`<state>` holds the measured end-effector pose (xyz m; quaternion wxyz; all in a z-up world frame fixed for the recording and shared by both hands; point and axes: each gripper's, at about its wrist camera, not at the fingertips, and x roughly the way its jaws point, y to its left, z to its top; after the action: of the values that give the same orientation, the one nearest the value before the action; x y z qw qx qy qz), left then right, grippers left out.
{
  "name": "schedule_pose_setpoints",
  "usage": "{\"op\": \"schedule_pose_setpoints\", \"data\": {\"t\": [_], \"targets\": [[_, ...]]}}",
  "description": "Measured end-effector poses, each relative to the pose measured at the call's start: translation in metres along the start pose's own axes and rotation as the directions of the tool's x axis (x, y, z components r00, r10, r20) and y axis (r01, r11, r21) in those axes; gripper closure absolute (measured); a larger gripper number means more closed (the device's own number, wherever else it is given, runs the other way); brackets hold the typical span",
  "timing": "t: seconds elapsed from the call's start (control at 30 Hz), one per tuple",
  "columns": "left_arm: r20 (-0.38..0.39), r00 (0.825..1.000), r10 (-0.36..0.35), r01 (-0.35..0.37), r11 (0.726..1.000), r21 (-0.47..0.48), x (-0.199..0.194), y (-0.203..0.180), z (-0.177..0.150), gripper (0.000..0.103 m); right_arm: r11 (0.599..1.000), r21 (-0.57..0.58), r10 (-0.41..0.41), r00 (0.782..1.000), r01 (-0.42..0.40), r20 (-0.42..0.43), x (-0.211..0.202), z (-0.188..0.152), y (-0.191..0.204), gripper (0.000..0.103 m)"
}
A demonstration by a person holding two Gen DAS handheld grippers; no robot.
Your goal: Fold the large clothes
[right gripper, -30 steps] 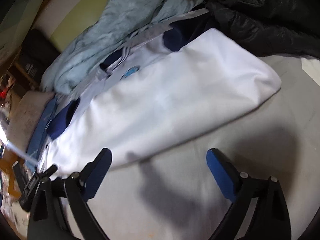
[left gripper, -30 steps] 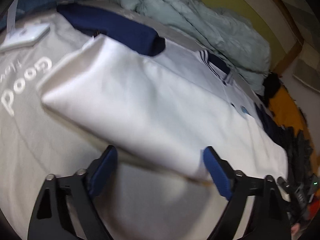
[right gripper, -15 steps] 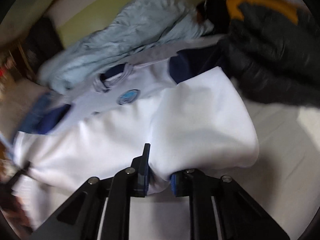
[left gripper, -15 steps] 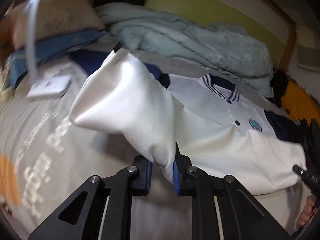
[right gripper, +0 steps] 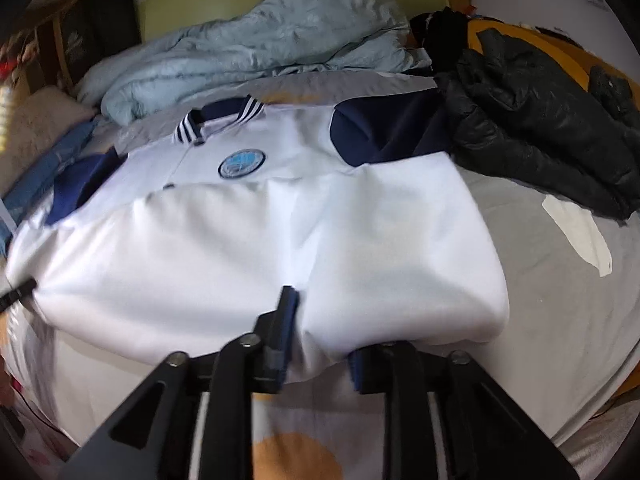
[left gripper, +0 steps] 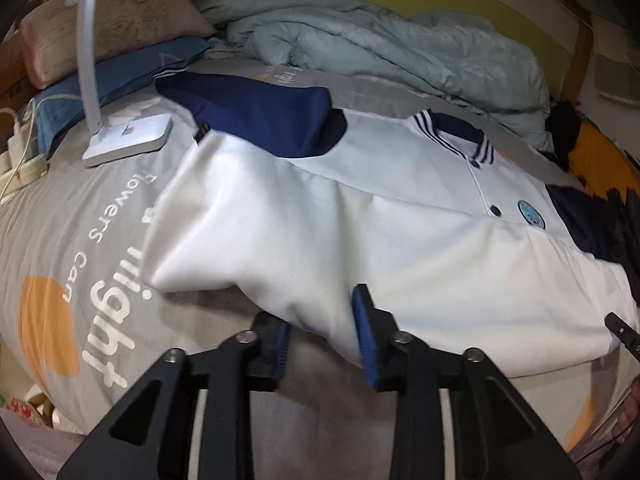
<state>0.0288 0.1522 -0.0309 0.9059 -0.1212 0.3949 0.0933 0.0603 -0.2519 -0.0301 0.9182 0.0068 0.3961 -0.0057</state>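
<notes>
White varsity-style jacket (left gripper: 400, 240) with navy sleeves, a navy-and-white striped collar and a round blue chest badge (right gripper: 242, 163), spread front-up across a grey printed bedspread (left gripper: 60, 220). Lower white part doubled up over the body into a puffy fold, reaching just below the badge. Navy sleeve (left gripper: 256, 116) laid across the upper chest in the left wrist view; other navy sleeve (right gripper: 388, 132) touching a black puffer coat (right gripper: 540, 120) in the right wrist view.

Left gripper (left gripper: 322, 336) at the near edge of the fold, jaws part-way apart, bulging white cloth between the blue pads (left gripper: 366, 336); clamped or merely touching, cannot tell. Right gripper (right gripper: 320, 336) at the same edge further along, likewise part-spread with cloth bunched between its pads; firm hold, cannot tell.

Against half a second ago: jaws then pinched tight on the lifted hem, now wider on both sides; cloth then hoisted, now lower and flatter over the body. A second ago: both jaws spread wide, short of the hem.

Beyond the jacket: rumpled pale blue duvet (left gripper: 380, 48). White lamp base (left gripper: 130, 138) resting on the bedspread just beside the sleeve.
</notes>
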Motion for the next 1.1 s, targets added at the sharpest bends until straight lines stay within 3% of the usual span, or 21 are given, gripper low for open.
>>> {"op": "schedule_pose_setpoints", "data": {"t": [0.03, 0.1, 0.17, 0.2, 0.27, 0.33, 0.43, 0.6, 0.67, 0.77, 0.83, 0.93, 1.1], "targets": [[0.012, 1.0, 0.007, -0.007, 1.0, -0.011, -0.004, 0.002, 0.001, 0.065, 1.0, 0.018, -0.019, 1.0, 0.019, 0.009, -0.003, 0.002, -0.004, 0.066], [0.064, 0.996, 0.061, -0.059, 0.998, -0.031, -0.014, 0.007, 0.005, 0.04, 0.998, 0.04, -0.046, 0.999, 0.046, 0.017, -0.006, 0.005, -0.007, 0.065], [0.143, 0.981, 0.128, -0.121, 0.991, -0.059, -0.028, 0.01, 0.011, 0.027, 0.996, 0.058, -0.072, 0.997, 0.07, 0.036, -0.01, 0.012, -0.013, 0.065], [0.179, 0.972, 0.15, -0.14, 0.988, -0.065, -0.035, 0.012, 0.014, 0.025, 0.995, 0.068, -0.07, 0.997, 0.067, 0.043, -0.012, 0.014, -0.015, 0.065], [0.238, 0.957, 0.164, -0.156, 0.986, -0.056, -0.047, 0.014, 0.02, 0.024, 0.994, 0.087, -0.075, 0.996, 0.071, 0.049, -0.016, 0.015, -0.019, 0.064], [0.264, 0.954, 0.144, -0.138, 0.99, -0.038, -0.054, 0.015, 0.024, 0.023, 0.989, 0.101, -0.113, 0.991, 0.105, 0.072, -0.021, 0.017, -0.024, 0.063], [0.252, 0.962, 0.102, -0.1, 0.995, -0.021, -0.052, 0.014, 0.024, 0.023, 0.985, 0.115, -0.145, 0.983, 0.132, 0.109, -0.029, 0.018, -0.032, 0.062], [0.216, 0.975, 0.052, -0.06, 0.998, 0.029, -0.048, 0.006, 0.024, 0.023, 0.987, 0.128, -0.115, 0.983, 0.096, 0.146, -0.039, 0.021, -0.038, 0.061], [0.222, 0.975, 0.035, -0.042, 0.999, 0.029, -0.051, 0.004, 0.024, 0.023, 0.985, 0.1, -0.16, 0.967, 0.142, 0.199, -0.048, 0.023, -0.033, 0.058], [0.228, 0.974, 0.007, -0.012, 1.0, 0.019, -0.056, 0.004, 0.027, 0.023, 0.987, 0.067, -0.156, 0.956, 0.143, 0.25, -0.055, 0.025, -0.028, 0.055], [0.231, 0.973, -0.012, 0.009, 1.0, 0.016, -0.06, 0.005, 0.03, 0.023, 0.991, 0.048, -0.131, 0.96, 0.123, 0.247, -0.054, 0.025, -0.024, 0.053], [0.238, 0.971, -0.038, 0.036, 0.999, 0.01, -0.063, 0.007, 0.032, 0.022, 0.998, 0.029, -0.063, 0.983, 0.059, 0.172, -0.038, 0.023, -0.02, 0.052], [0.236, 0.969, -0.071, 0.066, 0.997, 0.029, -0.062, 0.004, 0.032, 0.022, 0.998, -0.011, -0.059, 0.988, 0.061, 0.143, -0.026, 0.019, -0.008, 0.052]]}}
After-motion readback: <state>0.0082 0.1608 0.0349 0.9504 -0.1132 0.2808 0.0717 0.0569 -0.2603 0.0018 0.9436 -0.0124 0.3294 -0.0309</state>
